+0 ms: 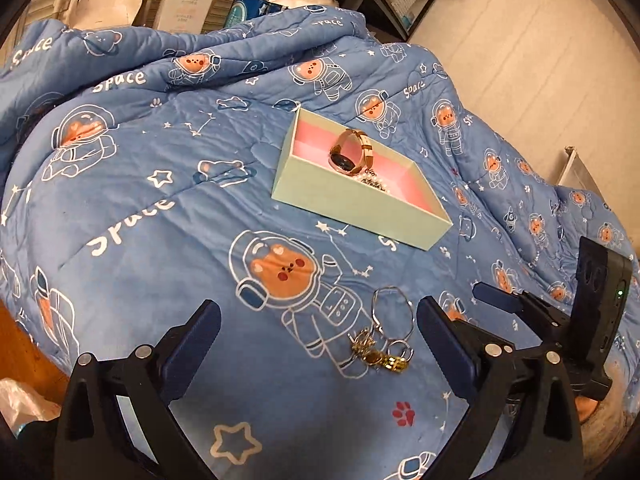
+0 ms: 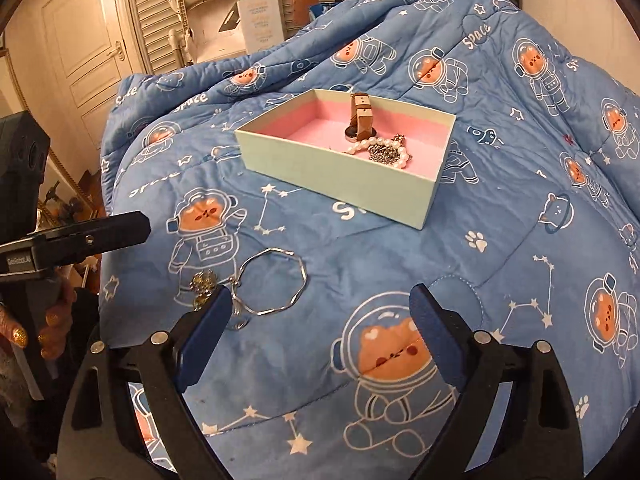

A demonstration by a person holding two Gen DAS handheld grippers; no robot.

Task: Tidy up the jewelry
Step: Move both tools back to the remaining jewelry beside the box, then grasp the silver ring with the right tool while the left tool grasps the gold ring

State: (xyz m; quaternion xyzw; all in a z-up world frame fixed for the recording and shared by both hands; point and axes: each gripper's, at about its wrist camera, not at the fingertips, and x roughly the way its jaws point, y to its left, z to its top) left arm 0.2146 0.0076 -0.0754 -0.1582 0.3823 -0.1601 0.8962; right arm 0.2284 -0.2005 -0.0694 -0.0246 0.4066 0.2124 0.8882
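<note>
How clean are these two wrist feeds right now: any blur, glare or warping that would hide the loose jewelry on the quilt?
Left wrist view: sharp, evenly lit, no glare; the silver bangle and gold pieces read clearly, though fisheye bends the green box. Right wrist view: equally sharp; a finger of the right gripper covers part of the gold pieces; edges warp and go dark.

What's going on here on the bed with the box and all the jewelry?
A person is sorting jewelry with a handheld gripper in each hand. The mint box on the blue quilt already holds a watch and a pearl bracelet. A silver bangle and a gold trinket cluster lie loose on the quilt. The left gripper and right gripper both stand open, holding nothing, near the loose pieces.
</note>
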